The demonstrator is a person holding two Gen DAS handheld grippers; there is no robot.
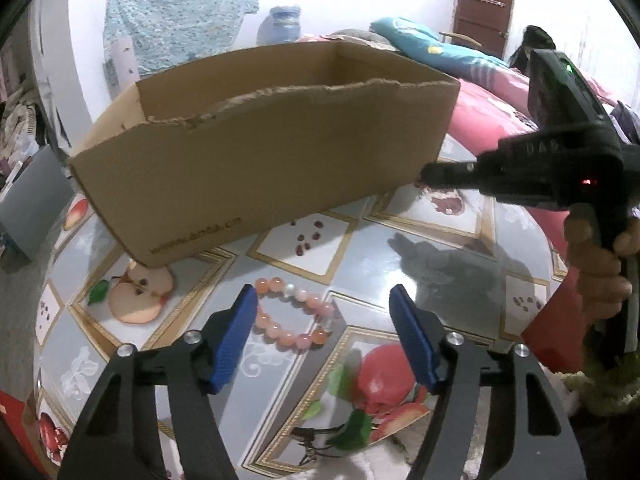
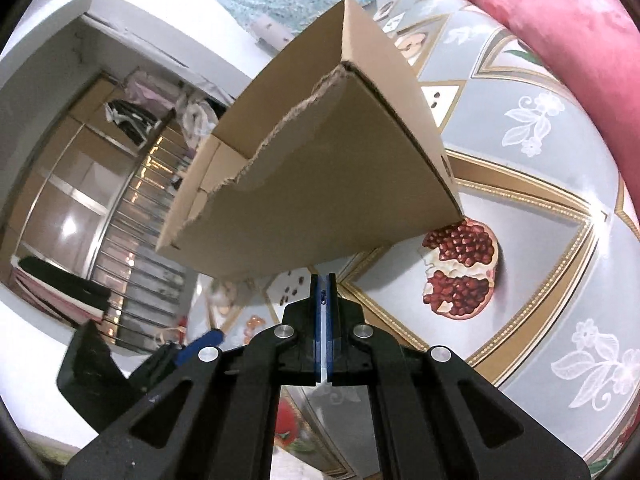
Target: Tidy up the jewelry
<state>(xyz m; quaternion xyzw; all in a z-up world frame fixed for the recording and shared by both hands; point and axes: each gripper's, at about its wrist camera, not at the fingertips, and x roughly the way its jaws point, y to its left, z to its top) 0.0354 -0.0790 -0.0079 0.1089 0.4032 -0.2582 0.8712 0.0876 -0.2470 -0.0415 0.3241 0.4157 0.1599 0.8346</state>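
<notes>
With the left gripper (image 1: 324, 320) wide open around the bead bracelet (image 1: 294, 312) at six o'clock from the cardboard box (image 1: 256, 152), lower squarely so both pads straddle one strand before squeezing, while the right gripper (image 2: 325, 300), jaws fully closed on nothing, stays clear at three o'clock.

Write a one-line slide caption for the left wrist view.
Open left tool hovers over a pink bead bracelet on the fruit-print tablecloth, cardboard box beyond.
</notes>
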